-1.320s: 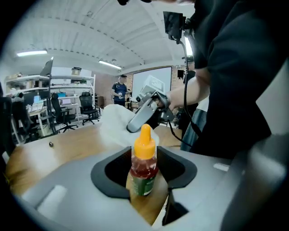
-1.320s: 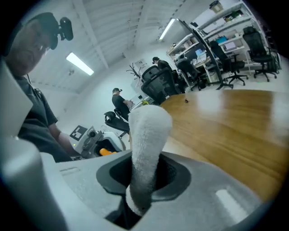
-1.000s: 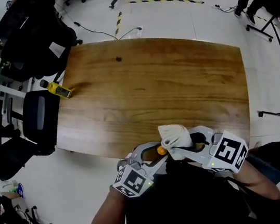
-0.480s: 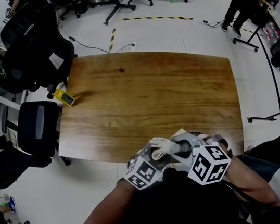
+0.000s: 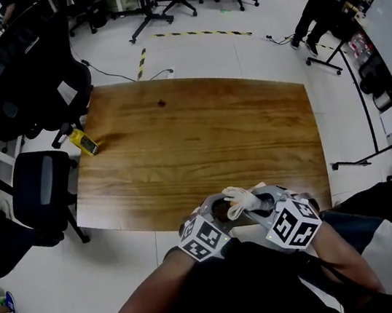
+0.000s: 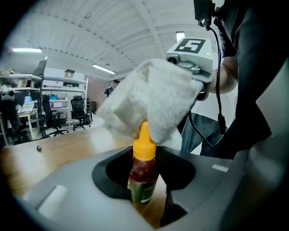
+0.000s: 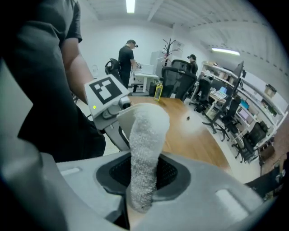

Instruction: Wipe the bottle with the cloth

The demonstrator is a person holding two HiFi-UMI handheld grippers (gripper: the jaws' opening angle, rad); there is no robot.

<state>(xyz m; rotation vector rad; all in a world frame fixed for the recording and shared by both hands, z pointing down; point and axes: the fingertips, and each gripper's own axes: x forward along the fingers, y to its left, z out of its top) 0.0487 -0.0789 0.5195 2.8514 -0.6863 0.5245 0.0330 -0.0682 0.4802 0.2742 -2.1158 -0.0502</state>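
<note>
At lower centre the bottle (image 6: 143,169) is clamped by its body in the left gripper (image 5: 217,207). It is steadied so the cloth (image 6: 149,97), pinched in the right gripper (image 5: 263,199), can be rubbed over its cap.

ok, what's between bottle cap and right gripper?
White cloth, pinched in the right gripper, over the bottle's yellow cap; left gripper view shows it.

The cloth (image 6: 149,97) is white, bottle (image 6: 143,173) yellow-capped, table (image 5: 201,144) brown woodgrain.
</note>
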